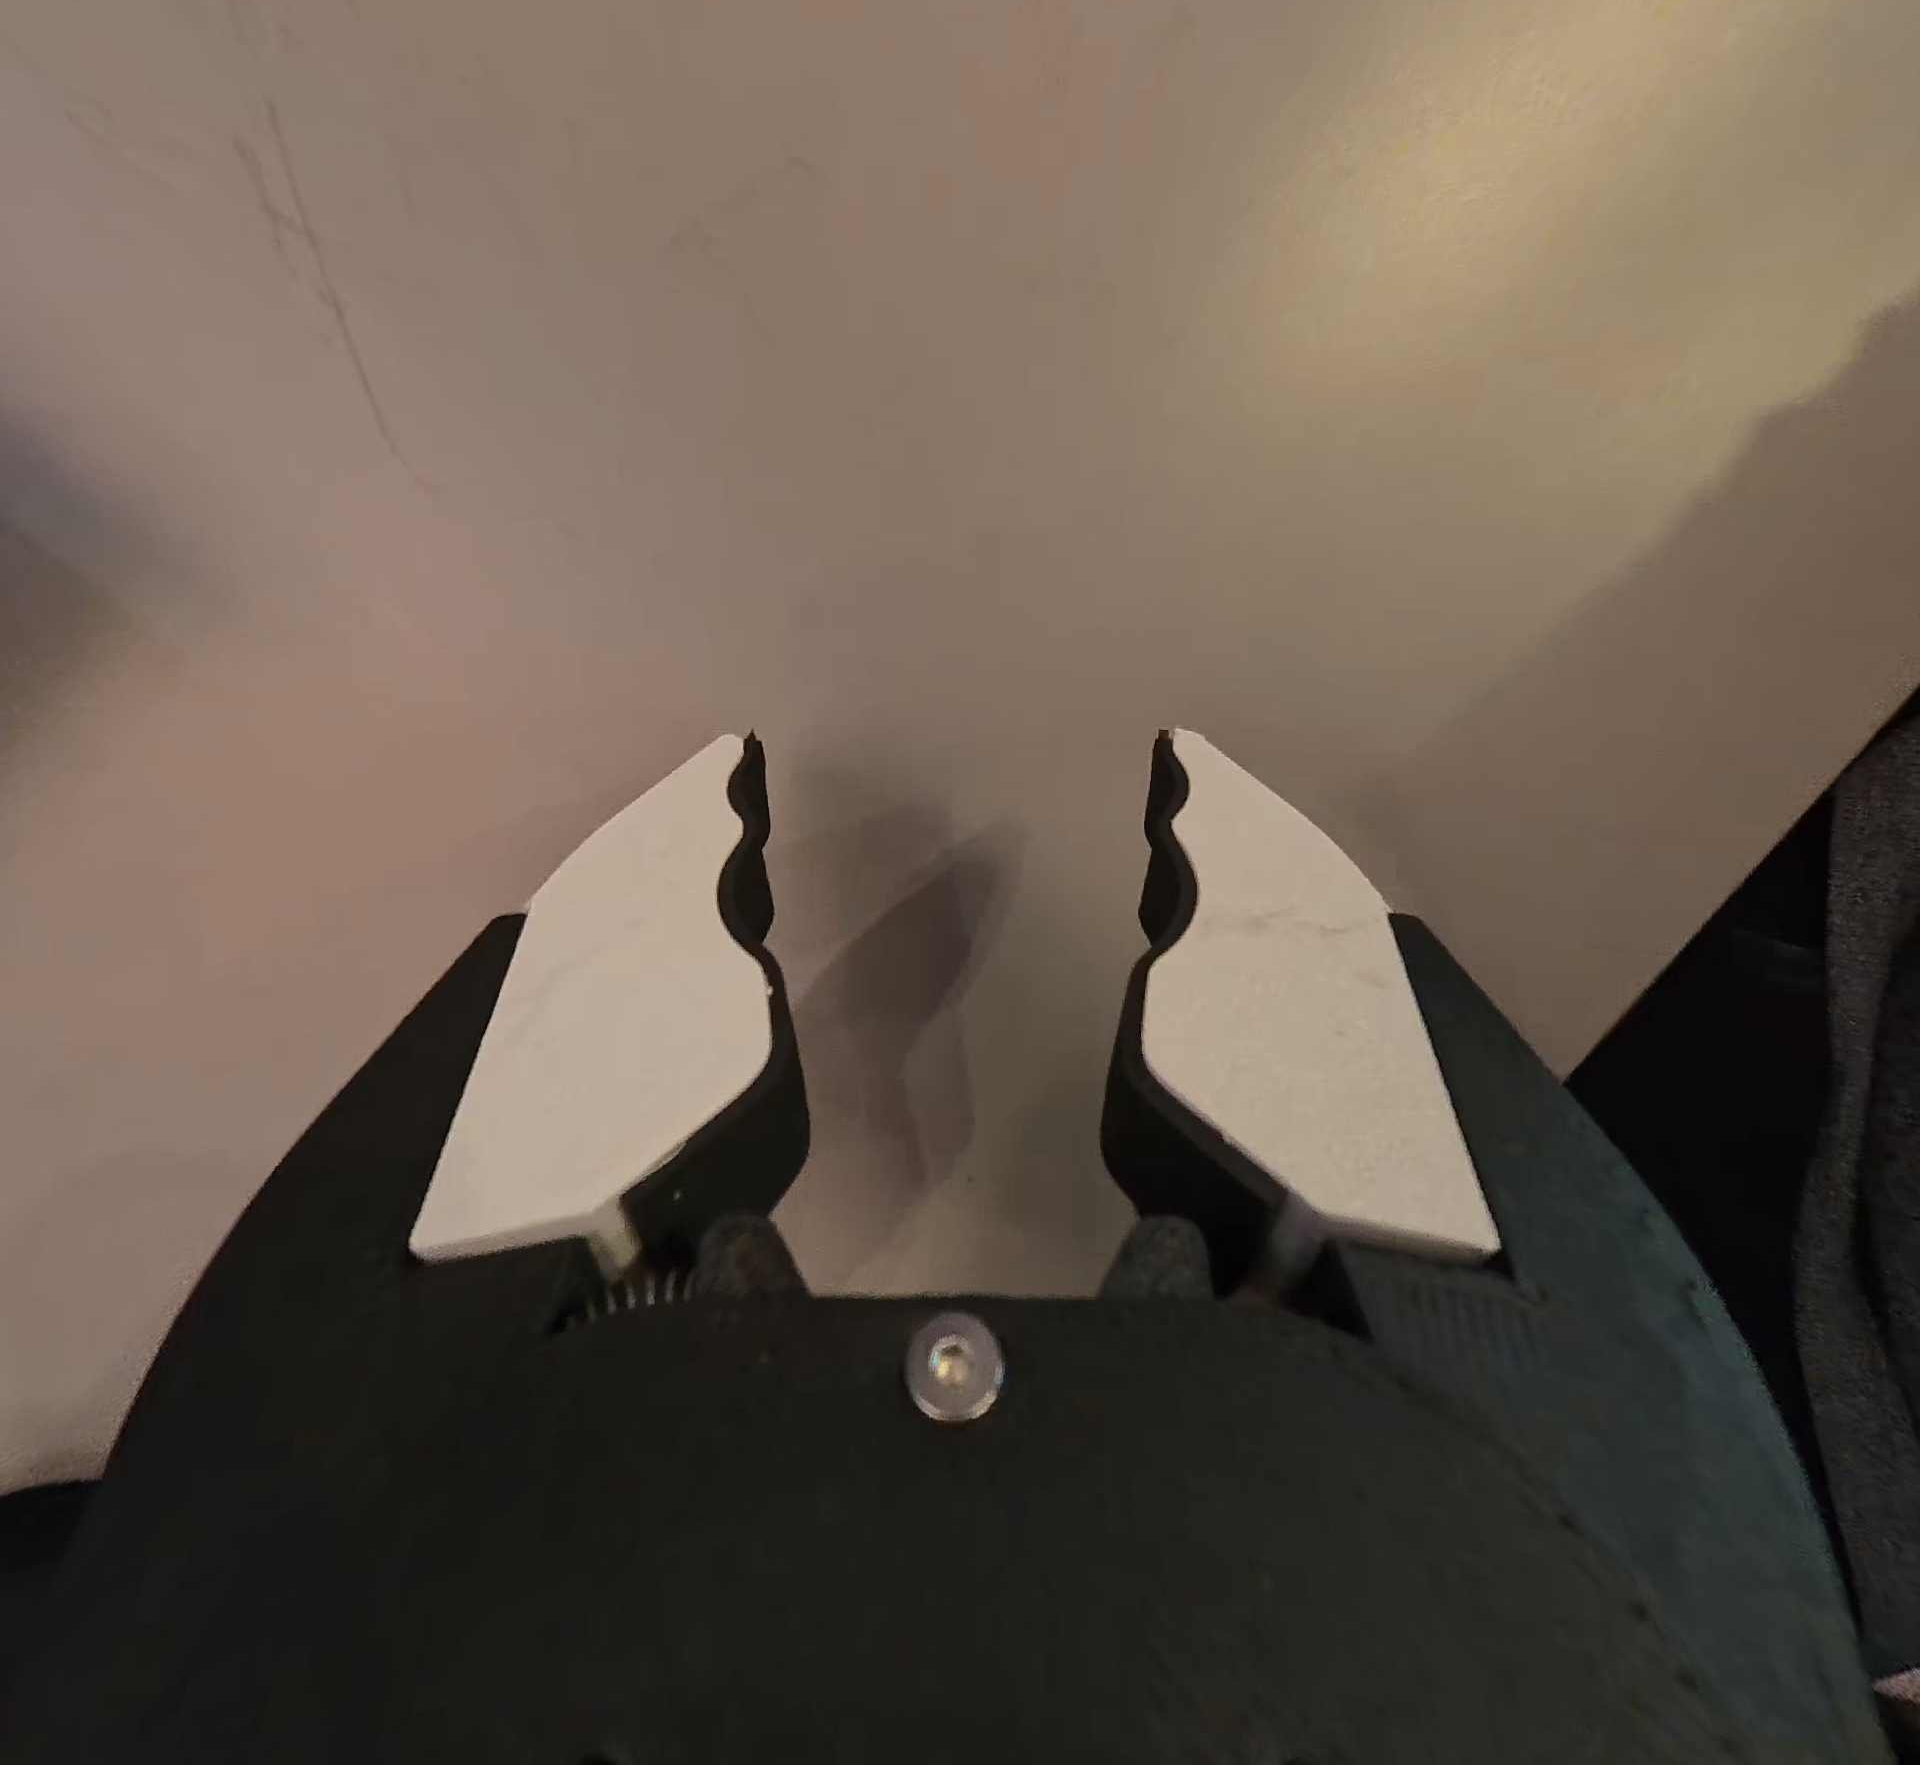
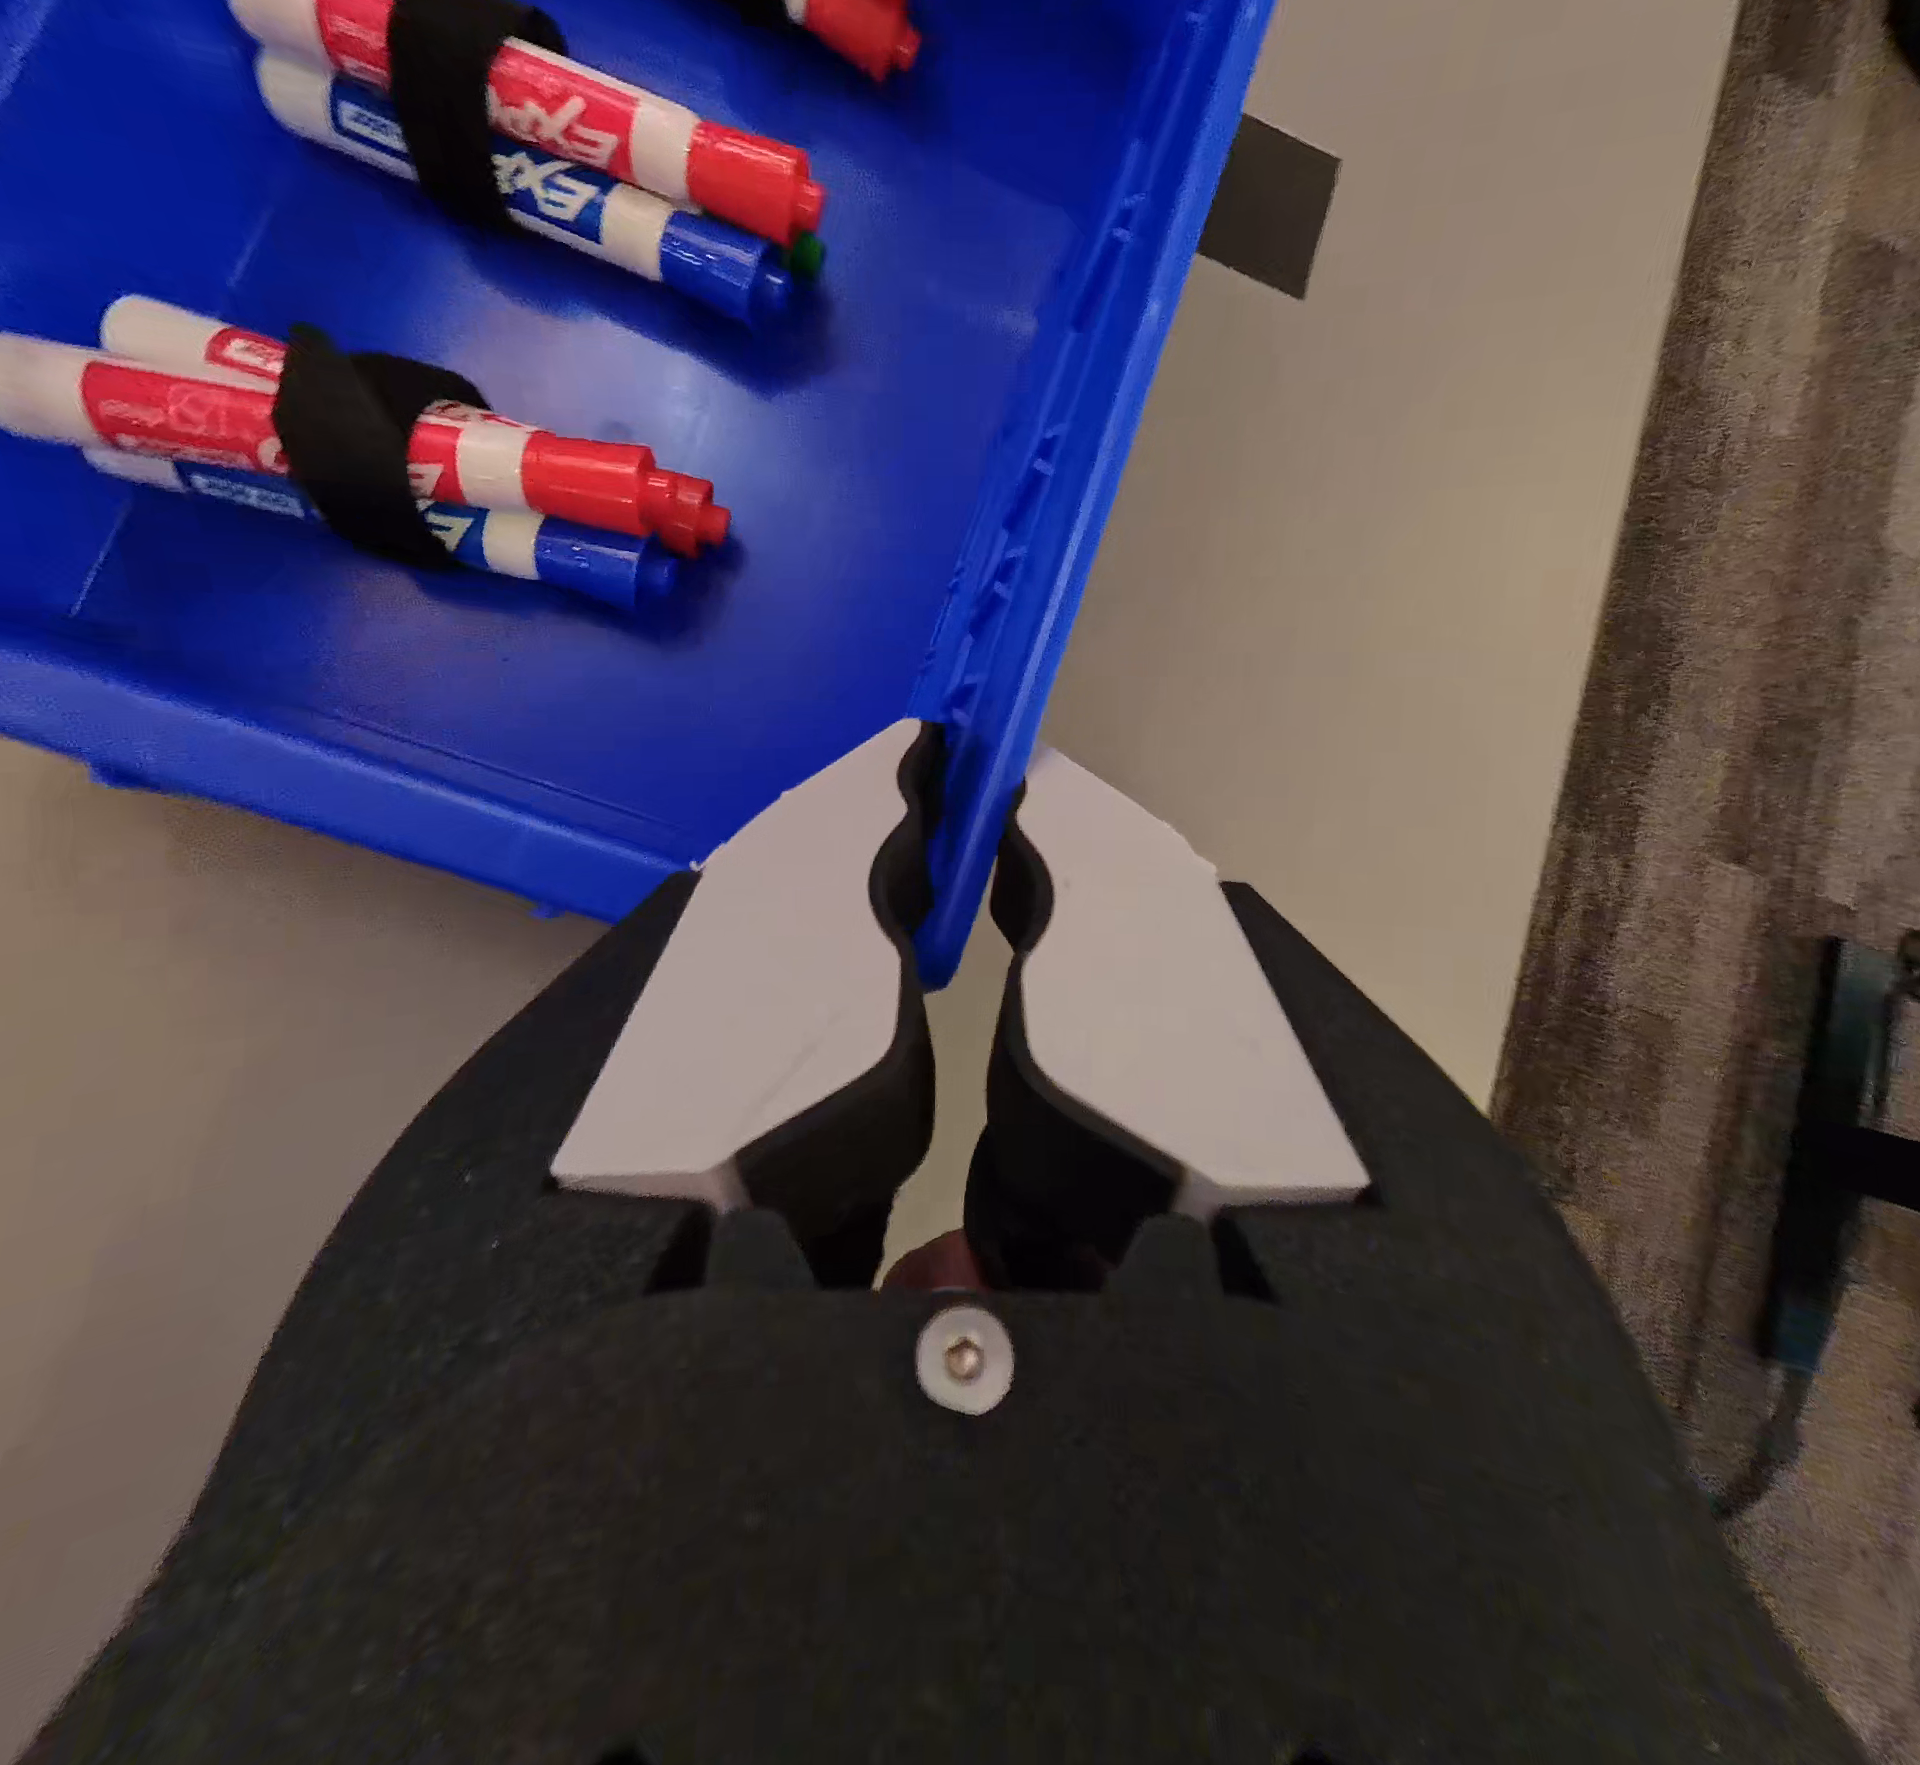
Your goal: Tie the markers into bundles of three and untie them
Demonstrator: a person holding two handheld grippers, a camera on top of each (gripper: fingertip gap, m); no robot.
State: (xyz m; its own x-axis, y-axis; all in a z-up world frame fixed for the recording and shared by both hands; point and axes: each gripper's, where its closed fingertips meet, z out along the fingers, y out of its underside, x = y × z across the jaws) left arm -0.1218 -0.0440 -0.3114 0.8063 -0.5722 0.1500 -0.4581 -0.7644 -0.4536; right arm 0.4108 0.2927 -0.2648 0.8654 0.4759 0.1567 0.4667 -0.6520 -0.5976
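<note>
Only my right view shows the strapped three-marker bundles (image 2: 468, 458): in the blue plastic bin (image 2: 1091, 427), ahead-left of my right gripper (image 2: 961, 759), which is clamped on the bin's corner wall. My left gripper (image 1: 961, 749) is spread, empty, over bare white tabletop (image 1: 935, 313).

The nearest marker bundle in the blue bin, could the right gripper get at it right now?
Probably not yet. The right gripper is shut on the blue bin's corner rim. The nearest marker bundle lies uncovered on the bin floor, so reaching it means releasing the rim first.
</note>
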